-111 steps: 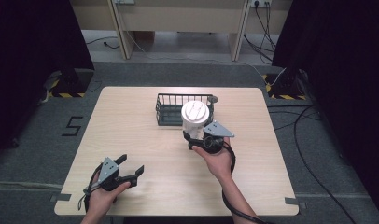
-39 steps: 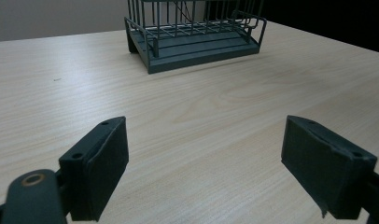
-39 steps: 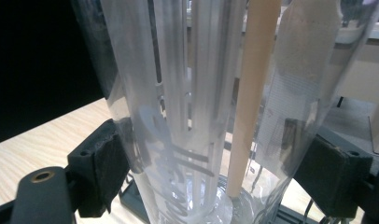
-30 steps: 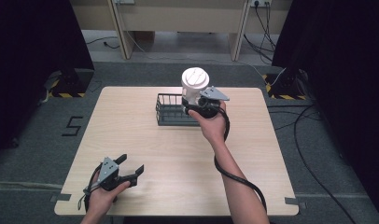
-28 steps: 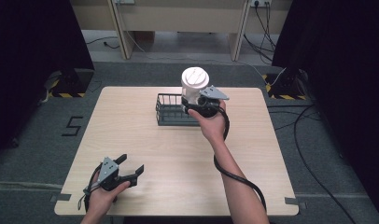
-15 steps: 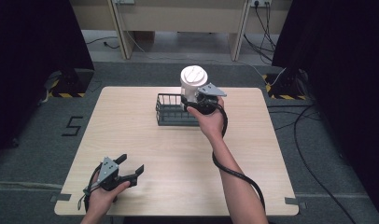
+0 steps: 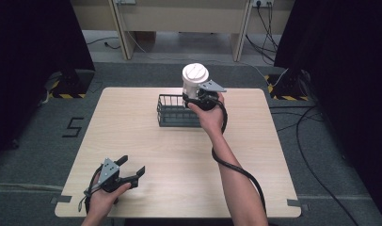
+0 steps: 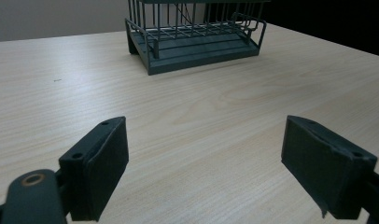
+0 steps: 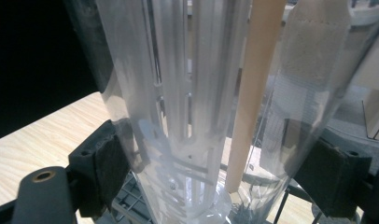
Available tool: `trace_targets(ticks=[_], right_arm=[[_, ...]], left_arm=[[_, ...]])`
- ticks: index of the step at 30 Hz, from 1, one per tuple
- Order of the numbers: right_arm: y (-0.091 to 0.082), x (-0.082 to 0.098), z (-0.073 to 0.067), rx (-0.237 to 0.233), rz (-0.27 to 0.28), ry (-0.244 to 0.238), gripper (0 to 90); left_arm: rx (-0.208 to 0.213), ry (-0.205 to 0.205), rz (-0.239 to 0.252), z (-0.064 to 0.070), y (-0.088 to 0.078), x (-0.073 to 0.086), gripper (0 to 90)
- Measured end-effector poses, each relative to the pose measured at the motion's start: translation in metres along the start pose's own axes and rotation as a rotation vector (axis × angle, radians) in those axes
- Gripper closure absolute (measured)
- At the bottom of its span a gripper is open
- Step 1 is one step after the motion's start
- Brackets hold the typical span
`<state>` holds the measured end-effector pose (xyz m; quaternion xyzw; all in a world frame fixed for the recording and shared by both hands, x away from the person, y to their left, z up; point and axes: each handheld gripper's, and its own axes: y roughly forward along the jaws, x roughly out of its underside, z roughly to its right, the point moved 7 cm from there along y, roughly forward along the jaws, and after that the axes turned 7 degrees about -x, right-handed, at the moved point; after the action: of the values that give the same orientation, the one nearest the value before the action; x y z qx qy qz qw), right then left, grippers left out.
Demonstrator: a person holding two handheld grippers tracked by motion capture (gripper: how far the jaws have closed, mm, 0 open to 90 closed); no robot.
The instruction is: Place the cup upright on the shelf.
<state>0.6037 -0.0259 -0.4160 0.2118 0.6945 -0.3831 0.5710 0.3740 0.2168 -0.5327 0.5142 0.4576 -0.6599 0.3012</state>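
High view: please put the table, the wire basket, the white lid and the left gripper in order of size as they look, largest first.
1. table
2. wire basket
3. left gripper with its body
4. white lid, though it is raised toward the camera, so this last ranking is unsure.

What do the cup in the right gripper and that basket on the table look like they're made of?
The cup looks like clear, glossy plastic: the basket and table show through its wall, and it carries soft reflections. Its white lid looks like matte plastic. The basket looks like dark coated metal wire: thin straight bars on a solid dark base, with a dull sheen. The right gripper has its jaws closed on the cup.
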Motion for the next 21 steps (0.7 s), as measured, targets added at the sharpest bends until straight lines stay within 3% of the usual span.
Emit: trace_targets(ticks=[21], right_arm=[[0.033,0.019,0.008,0.027,-0.063,0.049,18.6]], left_arm=[[0.004,-0.006,0.002,0.000,0.000,0.000,14.5]])
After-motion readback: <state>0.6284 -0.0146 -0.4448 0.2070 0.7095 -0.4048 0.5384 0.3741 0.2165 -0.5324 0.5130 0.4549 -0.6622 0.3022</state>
